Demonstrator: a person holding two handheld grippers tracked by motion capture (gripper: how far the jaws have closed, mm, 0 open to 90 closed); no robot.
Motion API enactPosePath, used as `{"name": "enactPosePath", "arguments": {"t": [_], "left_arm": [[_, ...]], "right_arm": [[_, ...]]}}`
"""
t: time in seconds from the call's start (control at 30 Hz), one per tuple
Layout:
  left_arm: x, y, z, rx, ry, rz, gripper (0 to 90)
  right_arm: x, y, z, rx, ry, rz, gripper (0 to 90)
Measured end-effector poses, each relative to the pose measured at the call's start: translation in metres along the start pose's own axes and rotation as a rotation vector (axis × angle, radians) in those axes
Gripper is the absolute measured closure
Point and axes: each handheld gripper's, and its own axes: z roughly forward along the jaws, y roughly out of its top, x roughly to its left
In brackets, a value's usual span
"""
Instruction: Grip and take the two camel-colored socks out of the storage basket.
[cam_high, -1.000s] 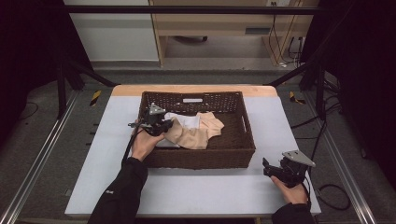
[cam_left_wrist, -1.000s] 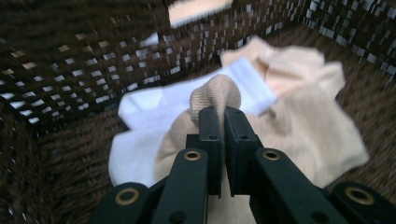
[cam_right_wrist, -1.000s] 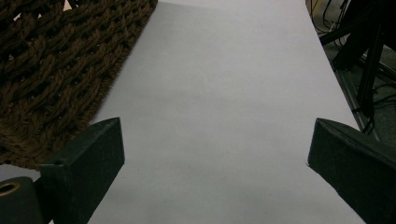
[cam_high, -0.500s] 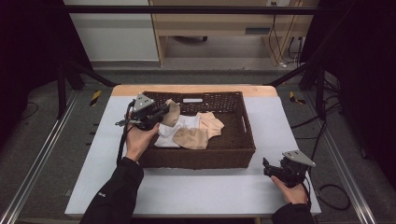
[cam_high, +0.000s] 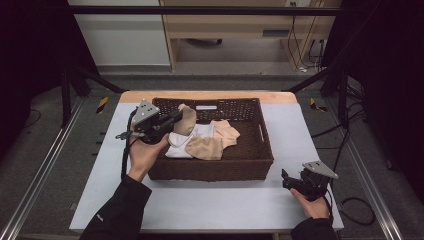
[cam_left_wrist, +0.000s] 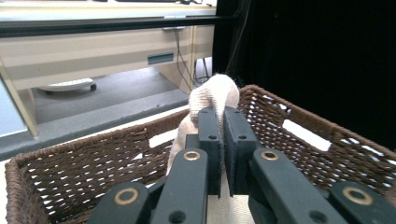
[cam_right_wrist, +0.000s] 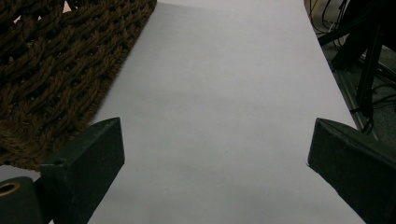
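A dark brown wicker basket stands in the middle of the white table. Inside lie a white sock and beige socks. My left gripper hovers over the basket's left side, shut on a beige sock that hangs lifted from its jaws. In the left gripper view the jaws pinch that knitted sock with the basket's far wall behind it. My right gripper rests on the table by the basket's near right corner, jaws wide apart with nothing between them, a basket corner to its left.
The table has bare white surface around the basket on all sides. A wooden cabinet stands beyond the far edge, with cables on the floor at right. Dark metal frame bars flank the table.
My left gripper has risen and moved toward the basket's far left, lifting a beige sock out of the pile. The right gripper has stayed still.
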Motion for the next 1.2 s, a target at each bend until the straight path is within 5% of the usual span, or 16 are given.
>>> {"name": "enactPosePath", "arguments": {"t": [0.63, 0.83, 1.2], "left_arm": [[-0.033, -0.016, -0.061, -0.075, -0.154, 0.010, 85.9], [-0.044, -0.026, -0.070, -0.075, -0.207, 0.026, 85.9], [-0.053, -0.048, -0.076, -0.036, -0.237, 0.015, 85.9]], "right_arm": [[0.000, 0.000, 0.000, 0.003, 0.002, 0.004, 4.1], [0.000, -0.001, 0.000, 0.005, 0.002, 0.004, 4.1], [0.000, -0.001, -0.001, 0.005, 0.005, 0.004, 4.2]]}}
